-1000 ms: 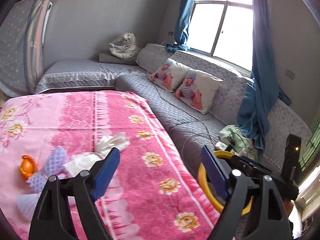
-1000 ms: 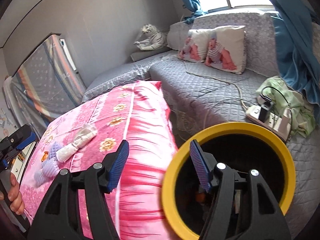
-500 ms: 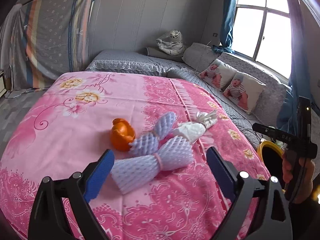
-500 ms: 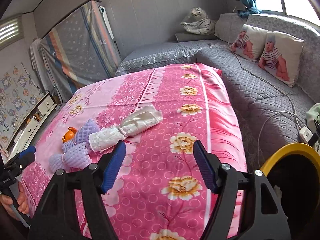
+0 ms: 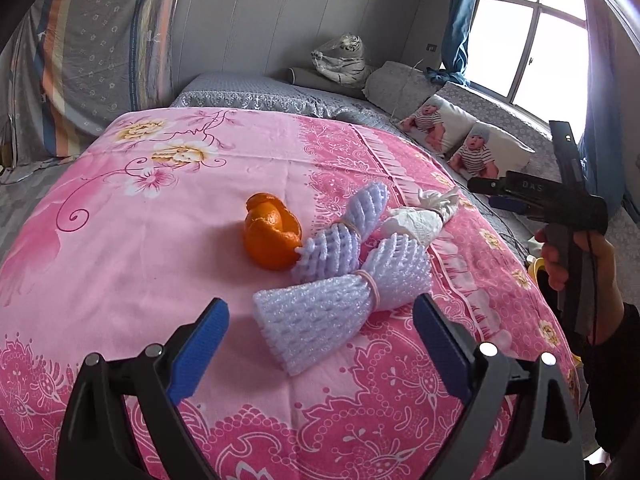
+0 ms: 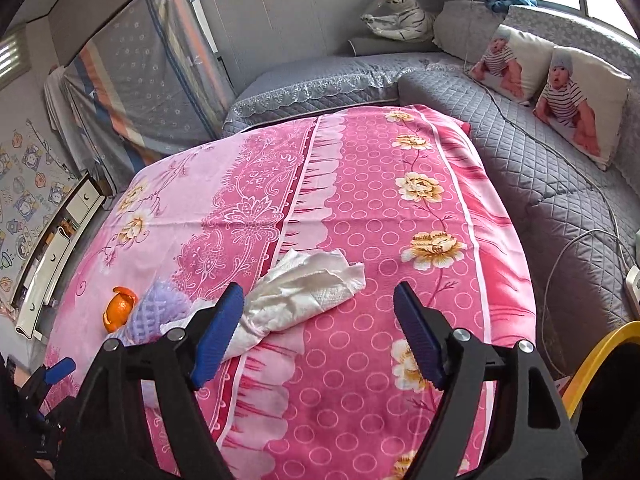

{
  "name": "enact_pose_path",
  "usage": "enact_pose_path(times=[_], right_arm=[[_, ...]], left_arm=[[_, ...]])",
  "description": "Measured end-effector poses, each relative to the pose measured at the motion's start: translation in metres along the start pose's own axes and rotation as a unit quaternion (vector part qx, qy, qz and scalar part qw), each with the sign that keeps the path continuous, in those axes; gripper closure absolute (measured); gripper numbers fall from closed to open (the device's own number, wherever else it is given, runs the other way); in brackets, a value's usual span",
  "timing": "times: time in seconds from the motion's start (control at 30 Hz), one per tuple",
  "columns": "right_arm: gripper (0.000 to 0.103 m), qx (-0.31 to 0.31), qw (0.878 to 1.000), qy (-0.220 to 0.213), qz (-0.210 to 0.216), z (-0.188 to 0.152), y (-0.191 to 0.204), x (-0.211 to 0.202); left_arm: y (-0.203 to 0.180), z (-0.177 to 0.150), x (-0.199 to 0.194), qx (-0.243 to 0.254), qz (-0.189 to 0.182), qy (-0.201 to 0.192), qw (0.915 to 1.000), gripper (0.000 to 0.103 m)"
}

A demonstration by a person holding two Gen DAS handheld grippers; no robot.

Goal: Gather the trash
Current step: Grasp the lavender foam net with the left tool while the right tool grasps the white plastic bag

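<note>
Left gripper (image 5: 320,344) hovers wide apart before the foam netting (image 5: 344,300) mid-bed (image 5: 140,264), orange peel (image 5: 272,236) beside it; right gripper (image 6: 320,332), spread, over the crumpled tissue (image 6: 304,296).

Left gripper (image 5: 320,344): black angular frame, two blue ribbed pads (image 5: 198,354) spread wide, silver round screws near each pad.
Right gripper (image 6: 318,332): same black frame, blue ribbed pads (image 6: 218,334), silver screws.
Right gripper, right of the left wrist frame: black housing with faint lettering, grey handle, thin dark cable.
Right hand (image 5: 560,256): bare skin, dark sleeve below.
</note>
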State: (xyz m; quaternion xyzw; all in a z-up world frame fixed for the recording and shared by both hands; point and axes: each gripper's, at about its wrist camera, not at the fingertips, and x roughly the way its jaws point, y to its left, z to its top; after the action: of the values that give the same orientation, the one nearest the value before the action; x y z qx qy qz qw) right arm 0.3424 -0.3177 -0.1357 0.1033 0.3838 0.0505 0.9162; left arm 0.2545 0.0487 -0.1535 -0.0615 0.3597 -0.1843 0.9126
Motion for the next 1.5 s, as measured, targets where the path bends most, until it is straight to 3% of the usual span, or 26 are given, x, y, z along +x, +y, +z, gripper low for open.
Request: enact_pose_path(times=[0.3, 0.47, 0.57, 0.73, 0.77, 0.83, 0.97, 1.03, 1.5], right_arm=[[0.03, 0.033, 0.999, 0.016, -0.028, 0.013, -0.013, 0.045], [0.03, 0.013, 0.999, 0.02, -0.039, 0.014, -0.006, 0.059], [0.031, 0.006, 0.999, 0.022, -0.044, 0.011, -0.003, 0.064], [0.049, -0.008, 0.998, 0.025, -0.049, 0.009, 0.003, 0.069], [0.052, -0.009, 0.998, 0.025, -0.049, 0.009, 0.003, 0.07], [0.069, -0.016, 0.998, 0.031, -0.047, 0.008, 0.005, 0.071], [0.086, -0.038, 0.997, 0.029, -0.056, 0.006, 0.014, 0.072], [0.095, -0.048, 0.997, 0.023, -0.063, 0.004, 0.017, 0.069], [0.1, -0.037, 0.999, 0.035, -0.015, -0.003, 0.013, 0.043]], left_arm=[[0.002, 0.003, 0.018, -0.002, -0.017, 0.024, 0.9996, 0.013], [-0.001, 0.003, 0.027, 0.007, -0.023, 0.035, 0.9991, 0.014], [-0.001, 0.005, 0.038, 0.009, -0.024, 0.05, 0.9984, 0.021], [-0.005, 0.003, 0.048, 0.022, -0.021, 0.063, 0.9975, 0.033], [-0.006, 0.003, 0.048, 0.024, -0.021, 0.063, 0.9975, 0.042], [-0.008, 0.002, 0.048, 0.029, -0.021, 0.065, 0.9973, 0.045], [-0.014, 0.002, 0.047, 0.043, -0.018, 0.063, 0.997, 0.065], [-0.018, 0.002, 0.044, 0.051, -0.017, 0.061, 0.9967, 0.068], [-0.046, -0.008, 0.017, 0.084, -0.046, 0.053, 0.994, 0.076]])
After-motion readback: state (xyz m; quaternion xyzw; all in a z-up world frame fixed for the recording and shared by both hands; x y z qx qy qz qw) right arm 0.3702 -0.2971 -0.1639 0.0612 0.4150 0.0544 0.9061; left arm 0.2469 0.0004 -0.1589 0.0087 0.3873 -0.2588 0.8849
